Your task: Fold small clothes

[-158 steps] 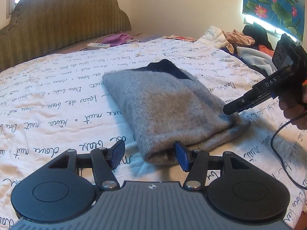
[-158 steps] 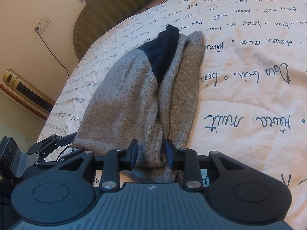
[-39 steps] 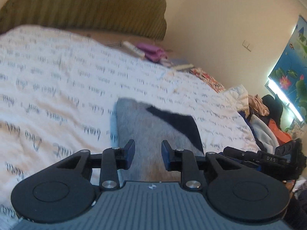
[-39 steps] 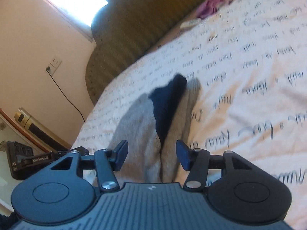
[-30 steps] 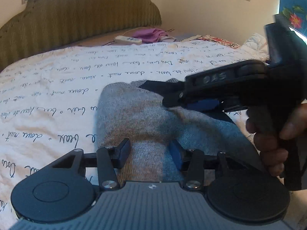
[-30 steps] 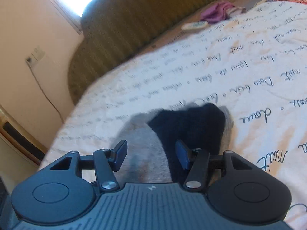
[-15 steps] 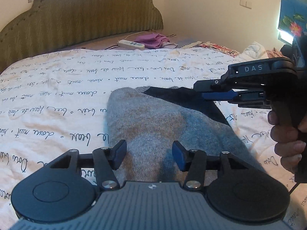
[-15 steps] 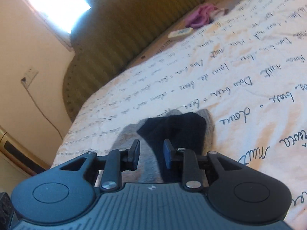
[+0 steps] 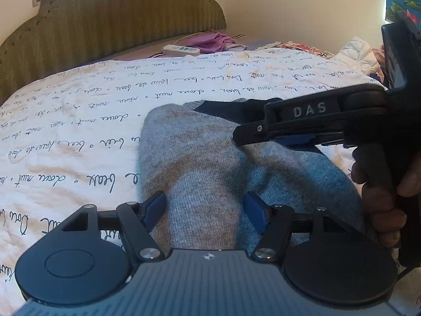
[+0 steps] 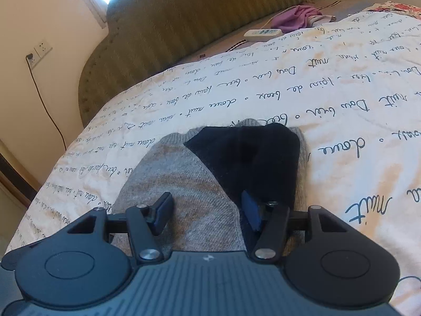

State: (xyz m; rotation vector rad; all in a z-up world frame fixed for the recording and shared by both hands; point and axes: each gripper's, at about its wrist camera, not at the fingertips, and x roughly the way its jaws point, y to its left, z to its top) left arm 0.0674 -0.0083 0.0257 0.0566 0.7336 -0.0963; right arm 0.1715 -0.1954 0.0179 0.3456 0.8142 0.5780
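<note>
The grey sweater point(image 9: 210, 163) lies folded on the bedspread point(image 9: 79, 131) at the frame's centre, its dark patch point(image 10: 247, 152) at the far end. Our left tongs point(image 9: 205, 208) and right tongs point(image 10: 205, 208) both gape above it, holding nothing. If we pinch only the top layer, we risk dragging the fold apart.

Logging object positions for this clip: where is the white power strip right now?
The white power strip lies at the bed's far end, below the green headboard and beside the purple cloth, beyond the grey sweater.
</note>
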